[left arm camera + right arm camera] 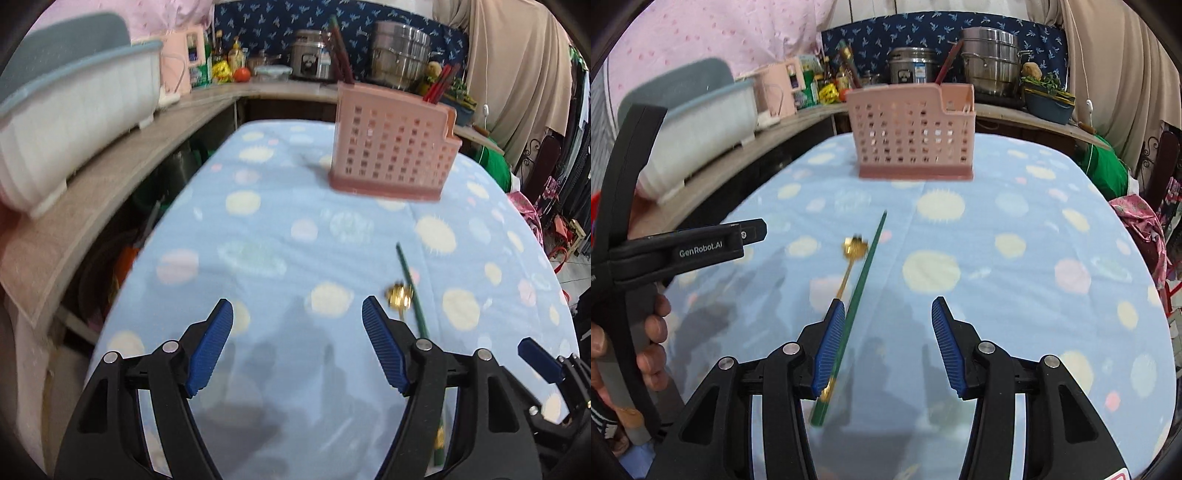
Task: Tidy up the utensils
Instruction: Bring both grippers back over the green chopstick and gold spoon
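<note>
Two claws: both spread wide, nothing between the blue ribbed pads of either.
Writing: "GenRobot.AI" in white on the black body of the left claw (753, 232), read from the right wrist view; small labels on the far bottles and cooker too blurred to read.
Left claw (297, 347): hangs over bare blue cloth, pads well apart, empty; person's fingers (653, 332) wrapped on its grey handle.
Right claw (888, 345): open, holding nothing; left pad just beside the green chopstick, touching or not cannot be told.
Green chopstick (864, 280): thin, dark green, lying flat on the table (1034, 295), tip aimed toward the holder; also seen right of the left claw (412, 291).
Gold spoon (849, 266): slim gold handle, flower-shaped bowl, blurred; lies alongside the chopstick on its left, handle end crossing under it near the right claw's left pad.
Utensil holder (912, 133): pink plastic, square holes in a grid, darker pink base, lower step on one side; upright at the far end of the table, well apart from the loose utensils.
In the holder: red chopsticks (341, 55) standing tilted, more in the stepped part.
Table cover: light blue cloth with pale yellow, pink and green dots.
Behind: white dish tub (74, 110), steel pots (991, 59), pink jug.
</note>
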A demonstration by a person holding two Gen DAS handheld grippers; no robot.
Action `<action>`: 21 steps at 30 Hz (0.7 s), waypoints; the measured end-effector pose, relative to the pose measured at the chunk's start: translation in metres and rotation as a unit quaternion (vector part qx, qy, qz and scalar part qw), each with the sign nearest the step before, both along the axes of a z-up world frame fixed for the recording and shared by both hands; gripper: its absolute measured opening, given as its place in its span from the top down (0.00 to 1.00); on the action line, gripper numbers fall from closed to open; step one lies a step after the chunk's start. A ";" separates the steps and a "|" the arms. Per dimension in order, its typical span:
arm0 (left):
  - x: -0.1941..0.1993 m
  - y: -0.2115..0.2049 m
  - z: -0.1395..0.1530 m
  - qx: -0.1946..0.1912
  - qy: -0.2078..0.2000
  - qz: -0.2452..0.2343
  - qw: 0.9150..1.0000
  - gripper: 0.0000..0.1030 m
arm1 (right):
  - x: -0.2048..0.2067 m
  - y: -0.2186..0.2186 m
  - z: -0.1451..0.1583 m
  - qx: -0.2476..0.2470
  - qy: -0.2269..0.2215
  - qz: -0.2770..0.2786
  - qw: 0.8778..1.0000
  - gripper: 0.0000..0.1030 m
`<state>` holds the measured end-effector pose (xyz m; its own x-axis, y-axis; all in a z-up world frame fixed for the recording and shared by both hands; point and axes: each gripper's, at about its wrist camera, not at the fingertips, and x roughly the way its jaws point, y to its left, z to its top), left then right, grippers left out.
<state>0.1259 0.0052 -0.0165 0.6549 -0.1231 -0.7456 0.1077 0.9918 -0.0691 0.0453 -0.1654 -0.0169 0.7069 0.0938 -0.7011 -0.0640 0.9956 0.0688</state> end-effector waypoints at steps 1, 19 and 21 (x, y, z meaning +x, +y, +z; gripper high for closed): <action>-0.005 0.002 -0.008 -0.002 0.011 0.001 1.000 0.33 | -0.004 0.004 -0.007 -0.001 0.005 0.002 1.000 0.53; -0.032 0.012 -0.038 0.010 0.033 0.004 0.999 0.33 | -0.022 0.040 -0.041 -0.029 0.013 0.008 0.999 0.68; -0.033 0.011 -0.037 0.013 0.031 0.001 0.999 0.33 | -0.023 0.039 -0.041 -0.031 0.009 0.005 0.999 0.73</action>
<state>0.0929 0.0157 -0.0538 0.6071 -0.1026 -0.7880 0.1026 0.9934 -0.0503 0.0220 -0.1266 -0.0582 0.6932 0.0569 -0.7185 -0.0737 0.9973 0.0078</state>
